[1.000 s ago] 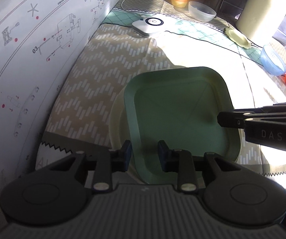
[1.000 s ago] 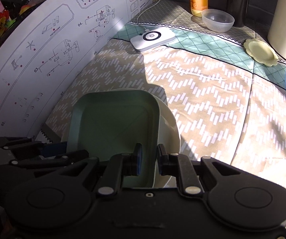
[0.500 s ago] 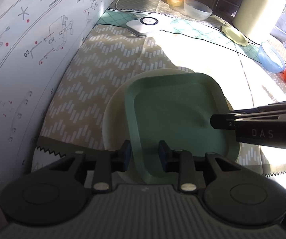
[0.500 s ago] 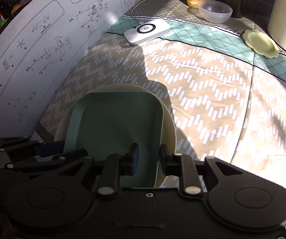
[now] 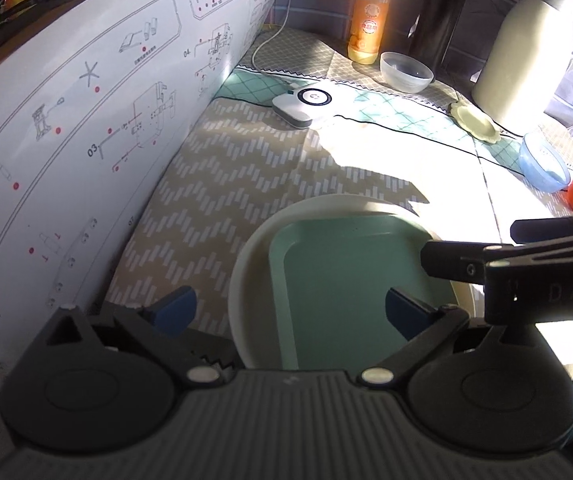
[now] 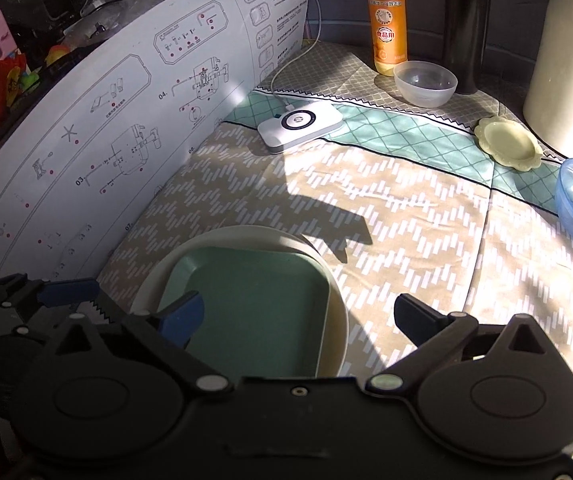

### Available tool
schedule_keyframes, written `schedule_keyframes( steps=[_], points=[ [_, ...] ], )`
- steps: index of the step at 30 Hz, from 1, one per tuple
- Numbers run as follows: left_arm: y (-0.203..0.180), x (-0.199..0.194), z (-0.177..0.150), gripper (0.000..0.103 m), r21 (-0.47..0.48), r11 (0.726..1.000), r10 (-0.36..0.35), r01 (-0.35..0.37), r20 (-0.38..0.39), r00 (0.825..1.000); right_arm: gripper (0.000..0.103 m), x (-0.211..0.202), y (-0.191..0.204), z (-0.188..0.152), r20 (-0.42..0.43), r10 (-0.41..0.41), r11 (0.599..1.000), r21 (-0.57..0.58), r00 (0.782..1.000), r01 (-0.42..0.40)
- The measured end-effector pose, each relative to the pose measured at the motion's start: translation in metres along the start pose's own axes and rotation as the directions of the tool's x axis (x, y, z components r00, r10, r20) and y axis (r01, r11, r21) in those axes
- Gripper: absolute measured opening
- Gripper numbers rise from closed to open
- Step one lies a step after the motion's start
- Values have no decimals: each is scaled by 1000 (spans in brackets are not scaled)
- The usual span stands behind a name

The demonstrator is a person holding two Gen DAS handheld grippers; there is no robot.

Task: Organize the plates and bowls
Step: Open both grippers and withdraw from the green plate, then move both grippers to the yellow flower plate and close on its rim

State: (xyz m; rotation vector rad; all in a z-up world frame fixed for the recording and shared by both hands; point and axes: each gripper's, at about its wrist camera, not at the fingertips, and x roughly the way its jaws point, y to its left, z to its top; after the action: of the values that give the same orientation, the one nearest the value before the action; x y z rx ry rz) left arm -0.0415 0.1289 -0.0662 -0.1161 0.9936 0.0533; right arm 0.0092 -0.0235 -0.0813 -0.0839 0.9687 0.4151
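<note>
Green and square, the plate (image 5: 350, 280) sits nested in the round cream plate (image 5: 246, 280) on the patterned cloth (image 6: 406, 220), beside the white instruction sheet (image 5: 86, 120). Your left gripper (image 5: 290, 312) and right gripper (image 6: 298, 316) have both just sprung their jaws wide, pads clear of the green plate's near edge, gripping nothing
</note>
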Motion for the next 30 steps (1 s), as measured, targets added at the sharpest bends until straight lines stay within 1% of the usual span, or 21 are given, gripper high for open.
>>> schedule_keyframes(
  steps=[4, 14, 18, 24, 30],
  points=[
    [3, 2, -1, 103, -13, 1000, -6, 6, -13, 1000, 103, -3, -5, -4, 1, -26, 1000, 16, 1000, 26],
    [-13, -1, 0, 103, 43, 999, -15, 15, -1, 1000, 103, -7, -12, -8, 14, -51, 998, 45, 999, 50],
    [-17, 1, 4, 103, 48, 998, -28, 28, -7, 1000, 103, -8, -17, -9, 21, -58, 996, 64, 998, 57],
    [-27, 5, 18, 103, 73, 997, -41, 41, 0, 999, 103, -12, -36, -4, 45, -87, 988, 128, 995, 81],
    [-46, 16, 35, 103, 113, 992, -59, 58, 4, 998, 103, -12, -66, -2, 57, -123, 974, 197, 991, 110]
  ],
)
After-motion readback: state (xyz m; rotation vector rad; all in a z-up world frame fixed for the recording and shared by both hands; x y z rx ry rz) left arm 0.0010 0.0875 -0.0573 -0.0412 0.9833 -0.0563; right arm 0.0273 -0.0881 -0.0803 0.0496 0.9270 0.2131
